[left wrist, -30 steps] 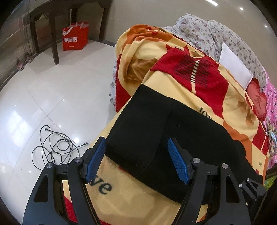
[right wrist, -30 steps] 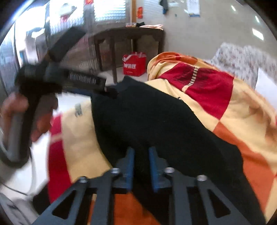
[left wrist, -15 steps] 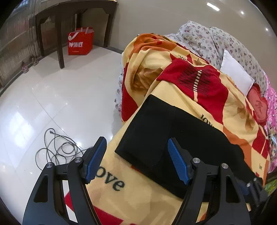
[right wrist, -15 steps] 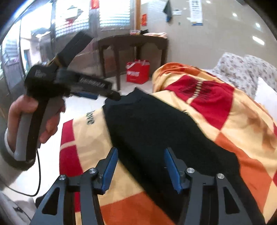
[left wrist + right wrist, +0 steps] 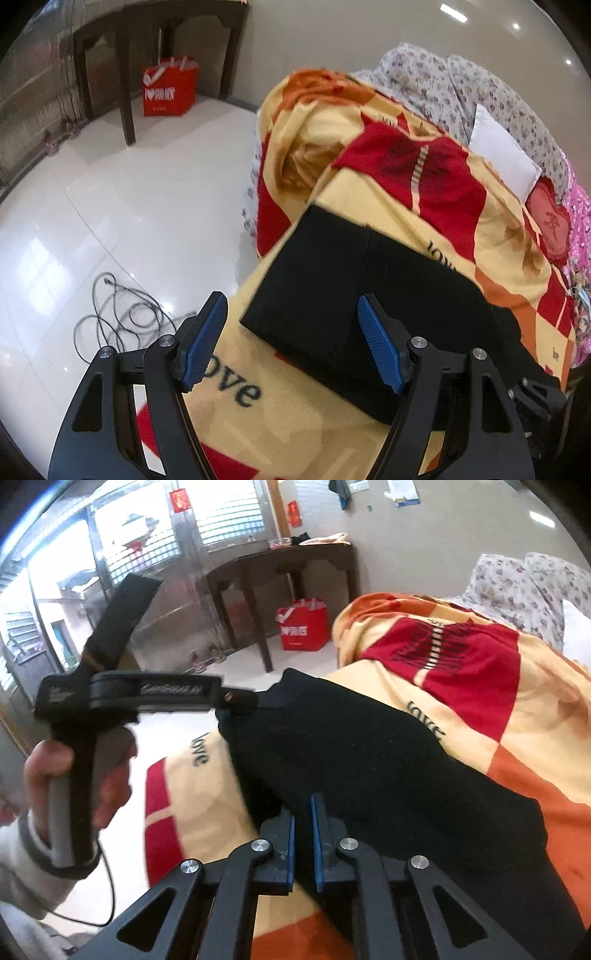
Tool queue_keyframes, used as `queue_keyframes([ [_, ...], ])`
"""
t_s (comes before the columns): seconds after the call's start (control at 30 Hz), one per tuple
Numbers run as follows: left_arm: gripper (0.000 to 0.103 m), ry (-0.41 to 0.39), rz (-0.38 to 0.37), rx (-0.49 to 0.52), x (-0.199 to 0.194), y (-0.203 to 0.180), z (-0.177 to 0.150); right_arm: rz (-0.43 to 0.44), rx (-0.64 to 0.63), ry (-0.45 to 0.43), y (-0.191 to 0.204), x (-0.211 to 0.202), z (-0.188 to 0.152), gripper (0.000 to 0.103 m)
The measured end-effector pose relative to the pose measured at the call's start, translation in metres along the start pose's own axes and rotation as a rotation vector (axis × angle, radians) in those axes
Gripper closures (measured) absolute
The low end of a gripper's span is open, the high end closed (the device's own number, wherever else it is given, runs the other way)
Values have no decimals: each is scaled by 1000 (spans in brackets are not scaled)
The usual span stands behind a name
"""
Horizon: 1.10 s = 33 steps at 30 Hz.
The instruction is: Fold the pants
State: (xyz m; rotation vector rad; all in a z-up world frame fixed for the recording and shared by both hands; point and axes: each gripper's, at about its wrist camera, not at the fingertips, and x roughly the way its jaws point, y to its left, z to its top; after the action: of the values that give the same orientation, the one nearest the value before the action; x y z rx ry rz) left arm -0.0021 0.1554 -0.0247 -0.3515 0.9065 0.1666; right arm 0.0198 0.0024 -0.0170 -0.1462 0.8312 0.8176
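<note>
Pants (image 5: 354,302): black, folded into a thick flat block, lying on the blanket (image 5: 369,206) of a bed; the squared end points to 10 o'clock in the left view, toward the bed's edge.
Left tongs (image 5: 291,343): wide apart, holding nothing. They hover just short of the squared end; one blue pad (image 5: 205,339) sits over the blanket's lettering, the other over the black cloth. The wide gap looks meant to straddle the thick fold.
Right tongs (image 5: 303,845): drawn narrow, blue pads nearly together at 6 o'clock in the right view, with black cloth running up between them. They appear to pinch the near edge, though the cloth inside the gap is too dark to be sure.
Left hand (image 5: 74,775): at 9 o'clock in the right view, gripping its tool's handle; the tool's tip reaches the far corner of the pants at 11 o'clock.
Why so held: one end pinned and the other approached, likely to lift both ends together for another fold.
Floor (image 5: 110,206): white tile, with a coiled cable (image 5: 122,317) at 8 o'clock and a red bag (image 5: 170,88) by a dark desk (image 5: 125,55) at 11 o'clock.
</note>
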Motion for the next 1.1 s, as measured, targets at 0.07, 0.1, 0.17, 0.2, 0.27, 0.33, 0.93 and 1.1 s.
queue_keyframes([
  [0.07,30,-16,21,6,-2,0,2,23,7,17,7,9,-4,96],
  [0.1,30,-17,23,5,-1,-1,3,17,3,30,9,16,-6,96],
  [0.17,30,-4,22,4,2,-2,3,3,5,60,12,28,-14,96],
  [0.2,30,-1,20,6,2,-3,2,7,18,49,11,26,-15,95],
  [0.27,30,-5,22,18,1,-7,1,34,41,45,7,13,-12,90],
  [0.33,30,-13,20,25,-2,-11,1,60,61,29,2,-4,-12,73],
  [0.93,30,14,75,159,34,-57,-14,-235,323,-28,-112,-23,-24,74],
  [1.1,30,12,34,135,22,-55,-13,-227,350,-69,-102,-67,-35,72],
])
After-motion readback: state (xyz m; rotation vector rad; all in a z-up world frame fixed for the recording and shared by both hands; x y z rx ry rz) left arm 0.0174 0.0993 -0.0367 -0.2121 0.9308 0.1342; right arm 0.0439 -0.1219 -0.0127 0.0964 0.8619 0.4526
